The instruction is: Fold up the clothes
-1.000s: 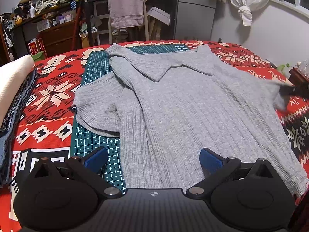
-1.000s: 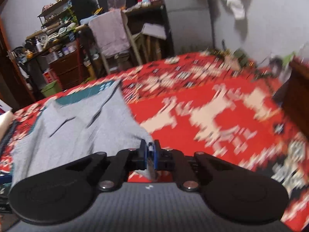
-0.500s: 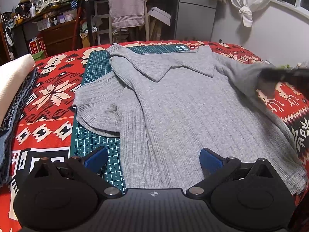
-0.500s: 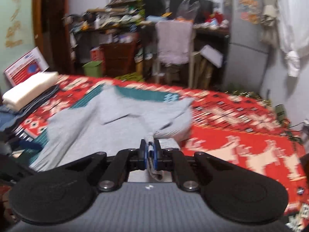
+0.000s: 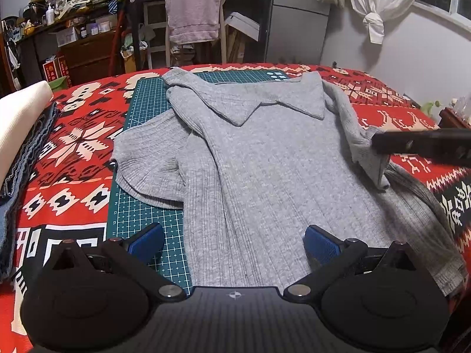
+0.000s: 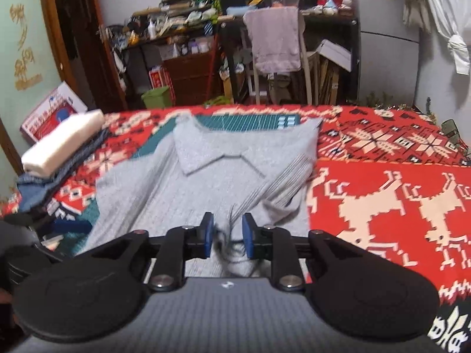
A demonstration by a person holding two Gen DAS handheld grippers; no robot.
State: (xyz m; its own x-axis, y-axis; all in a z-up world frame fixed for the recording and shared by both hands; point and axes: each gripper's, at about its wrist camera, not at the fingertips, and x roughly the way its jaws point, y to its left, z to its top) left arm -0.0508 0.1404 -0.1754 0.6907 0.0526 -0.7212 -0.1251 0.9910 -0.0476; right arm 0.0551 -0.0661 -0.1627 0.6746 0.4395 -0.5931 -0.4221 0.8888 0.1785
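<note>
Grippers first, nearest the cameras. Your left gripper [image 5: 232,241] hovers over the near hem of the grey sweater [image 5: 265,170] with its blue pads spread wide and nothing between them. Your right gripper [image 6: 226,232] has its pads parted a little; sleeve cloth [image 6: 235,235] lies in the gap, blurred, and you cannot tell from either view whether the pads touch it. In the left wrist view that gripper shows as a dark bar at the sweater's right edge, at the turned-in right sleeve [image 5: 368,158].

The sweater lies flat, collar toward the far edge, on a green cutting mat [image 5: 138,214]. The mat rests on a bed covered by a red patterned blanket [image 5: 73,147]. The sweater's left sleeve [image 5: 147,164] is spread sideways across the mat. The right half of the sweater overhangs the mat onto the blanket.

At the left edge of the bed sits a stack of folded clothes [image 6: 59,158], a white piece on top of dark blue ones.

Beyond the far edge of the bed stands a chair with a pink towel [image 5: 192,11] over its back. Cluttered shelves [image 6: 182,26] fill the far left. A grey refrigerator [image 5: 297,32] stands to the right of the chair. A knotted white curtain [image 5: 379,3] hangs at the far right by a window.
</note>
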